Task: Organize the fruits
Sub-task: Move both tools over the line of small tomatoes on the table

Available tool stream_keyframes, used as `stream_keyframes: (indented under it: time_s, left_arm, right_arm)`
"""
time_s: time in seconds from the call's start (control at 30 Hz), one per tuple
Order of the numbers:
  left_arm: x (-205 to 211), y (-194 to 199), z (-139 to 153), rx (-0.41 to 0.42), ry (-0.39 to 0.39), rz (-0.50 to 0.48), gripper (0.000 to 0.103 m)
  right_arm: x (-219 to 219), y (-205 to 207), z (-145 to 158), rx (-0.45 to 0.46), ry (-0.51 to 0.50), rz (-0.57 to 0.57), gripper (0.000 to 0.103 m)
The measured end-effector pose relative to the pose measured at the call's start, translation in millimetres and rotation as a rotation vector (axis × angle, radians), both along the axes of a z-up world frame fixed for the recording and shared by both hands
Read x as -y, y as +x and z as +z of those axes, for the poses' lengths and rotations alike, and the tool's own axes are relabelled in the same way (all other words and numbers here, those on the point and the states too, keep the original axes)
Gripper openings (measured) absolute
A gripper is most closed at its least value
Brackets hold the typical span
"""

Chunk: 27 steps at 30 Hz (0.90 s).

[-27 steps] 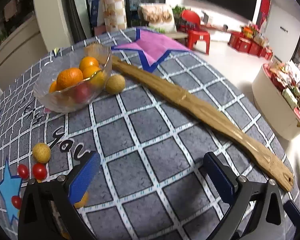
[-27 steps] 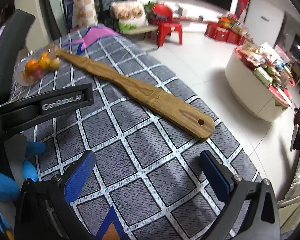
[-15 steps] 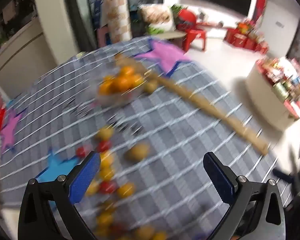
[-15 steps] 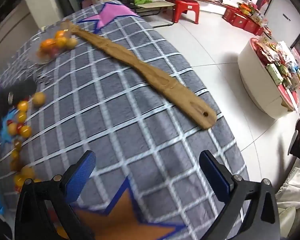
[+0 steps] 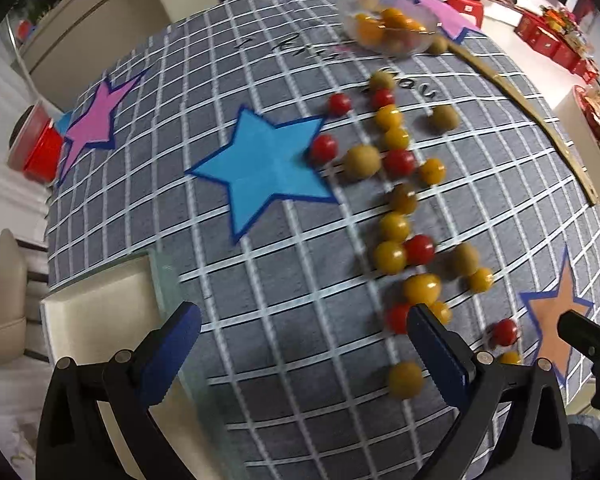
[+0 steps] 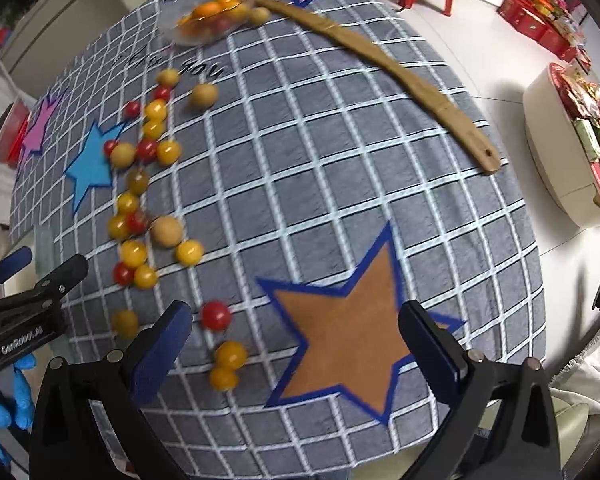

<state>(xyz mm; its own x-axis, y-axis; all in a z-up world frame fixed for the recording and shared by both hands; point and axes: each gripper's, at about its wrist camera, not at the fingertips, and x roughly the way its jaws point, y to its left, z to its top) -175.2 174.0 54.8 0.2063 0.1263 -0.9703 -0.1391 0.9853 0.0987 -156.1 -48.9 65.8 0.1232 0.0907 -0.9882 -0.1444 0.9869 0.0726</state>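
Note:
Several small red and yellow tomatoes and tan round fruits lie scattered in a line on the grey checked tablecloth, such as a red one and a tan one. A glass bowl of oranges and other fruit stands at the far side; it also shows in the right wrist view. My left gripper is open and empty above the near table edge. My right gripper is open and empty above the orange star.
A long wooden paddle lies along the table's right side. A blue star and pink star are on the cloth. A red container stands beyond the left edge. A pale glass-edged slab sits at near left.
Both grippers have pulled back and up from close over the table, so the whole scattered line of fruit and the bowl are now far ahead. Both stay open.

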Motion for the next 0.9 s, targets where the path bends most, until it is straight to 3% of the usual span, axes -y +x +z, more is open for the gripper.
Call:
stream_keyframes:
  time_s: [0.4, 0.9]
  left_arm:
    - [-11.7, 5.7, -0.5, -0.027, -0.038, -0.002, 0.103]
    - [-9.2, 13.3, -12.2, -0.042, -0.067, -0.012, 0.103]
  right_arm:
    - [-25.4, 6.4, -1.1, -0.052, 0.009, 0.019, 0.103]
    - [-25.4, 0.8, -3.3, -0.089, 0.014, 0.044, 0.103]
